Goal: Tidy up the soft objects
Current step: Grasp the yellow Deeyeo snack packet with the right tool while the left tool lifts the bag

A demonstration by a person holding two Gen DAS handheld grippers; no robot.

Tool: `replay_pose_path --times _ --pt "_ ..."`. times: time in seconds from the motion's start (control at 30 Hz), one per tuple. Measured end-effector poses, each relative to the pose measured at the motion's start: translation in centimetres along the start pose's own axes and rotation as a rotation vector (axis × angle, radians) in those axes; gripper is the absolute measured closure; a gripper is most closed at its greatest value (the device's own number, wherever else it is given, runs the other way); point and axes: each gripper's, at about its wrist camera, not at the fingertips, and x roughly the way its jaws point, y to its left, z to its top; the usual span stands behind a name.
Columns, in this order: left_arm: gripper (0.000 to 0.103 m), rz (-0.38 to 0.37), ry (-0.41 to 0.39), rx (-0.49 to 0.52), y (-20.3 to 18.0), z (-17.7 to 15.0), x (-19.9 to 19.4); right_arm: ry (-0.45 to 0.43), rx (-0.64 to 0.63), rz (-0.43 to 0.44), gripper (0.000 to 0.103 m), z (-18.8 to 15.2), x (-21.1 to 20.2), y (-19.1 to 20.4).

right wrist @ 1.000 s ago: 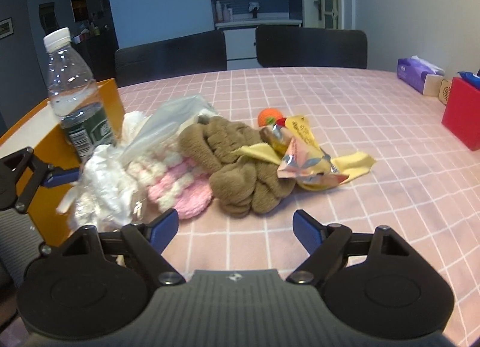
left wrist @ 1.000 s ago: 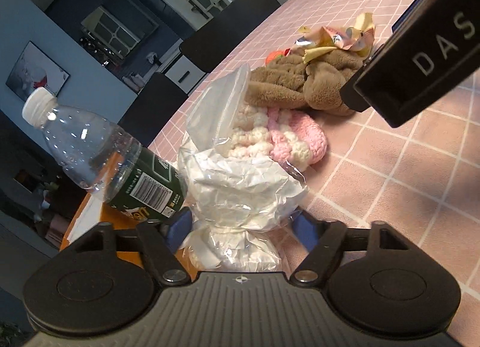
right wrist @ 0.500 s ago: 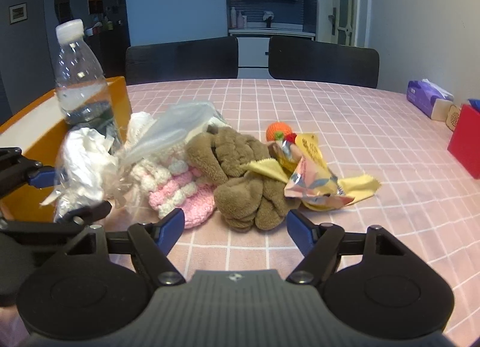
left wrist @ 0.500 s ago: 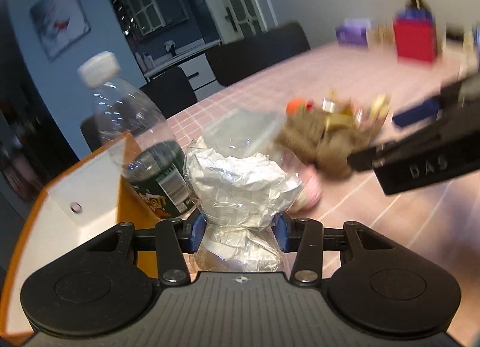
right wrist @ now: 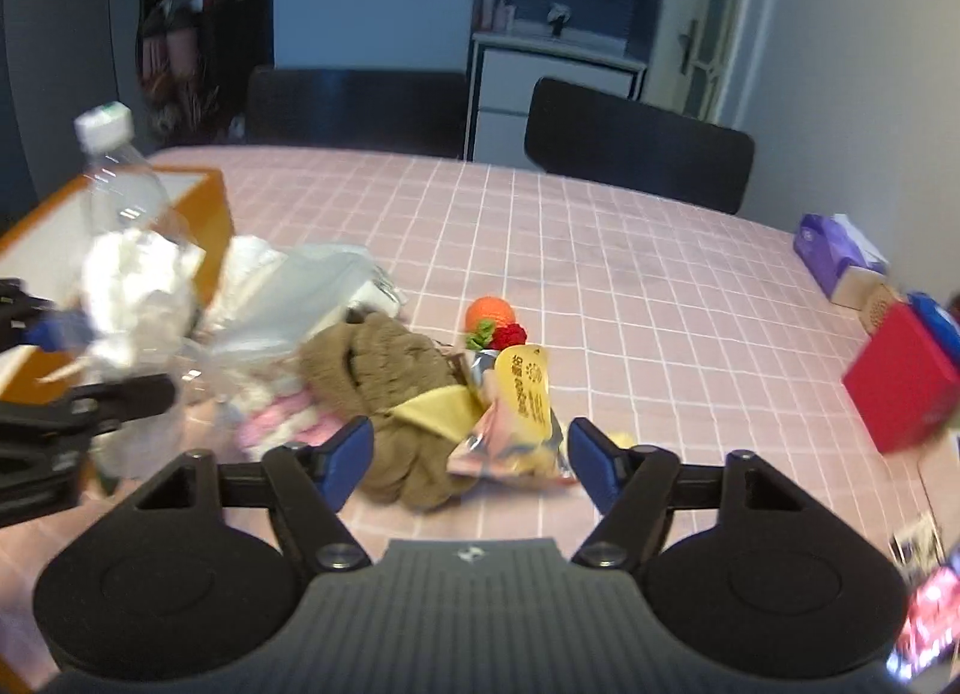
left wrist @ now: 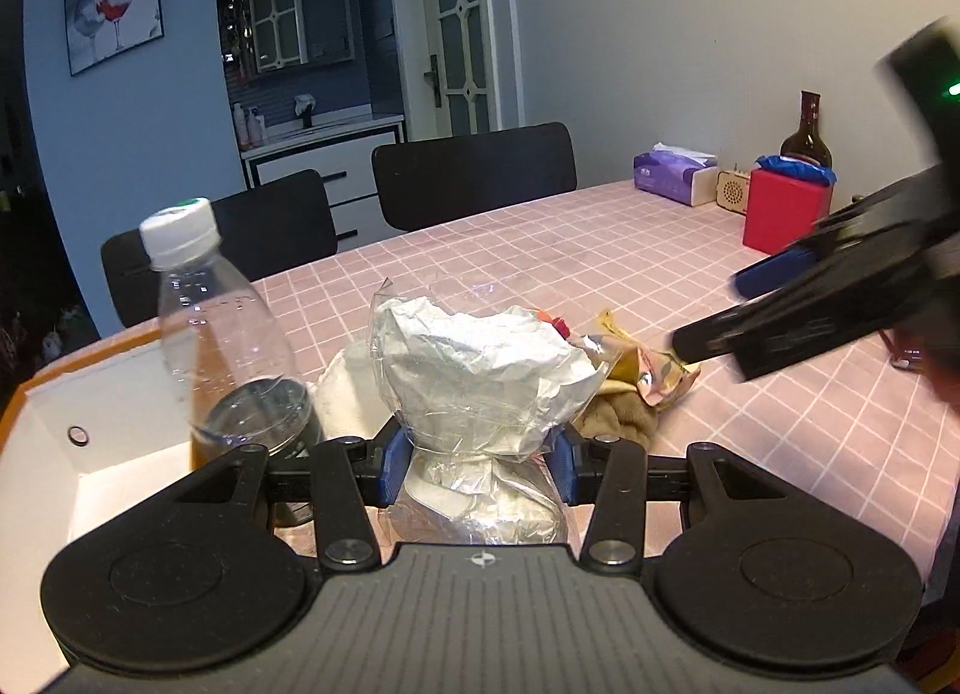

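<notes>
My left gripper (left wrist: 477,469) clamps the crumpled plastic bag (left wrist: 480,376), lifted; next, probably carry to the orange box (left wrist: 90,412) at nine o'clock; right gripper (right wrist: 471,463) closing, empty.

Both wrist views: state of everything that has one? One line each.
left gripper: shut on the plastic bag
plastic bag: crumpled, held up
right gripper: open, jaws just closing, nothing gripped
water bottle: capped, upright
orange box: open-topped
brown plush: lying on table
snack packet: crumpled, lying against plush
</notes>
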Motion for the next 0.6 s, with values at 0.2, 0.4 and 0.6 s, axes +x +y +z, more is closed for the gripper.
replay_pose_path --times 0.2,0.4,0.6 --pt "0.05 0.004 0.009 -0.037 0.5 -0.5 1.6 0.057 0.076 -0.012 0.036 0.2 7.3 -2.6" --pt "0.05 0.025 0.028 -0.047 0.6 -1.0 2.4 0.112 0.097 -0.014 0.043 -0.8 10.6 -3.1" --pt "0.05 0.035 0.033 -0.04 0.1 -0.7 2.5 0.13 0.107 -0.039 0.056 -1.1 11.4 -3.1"
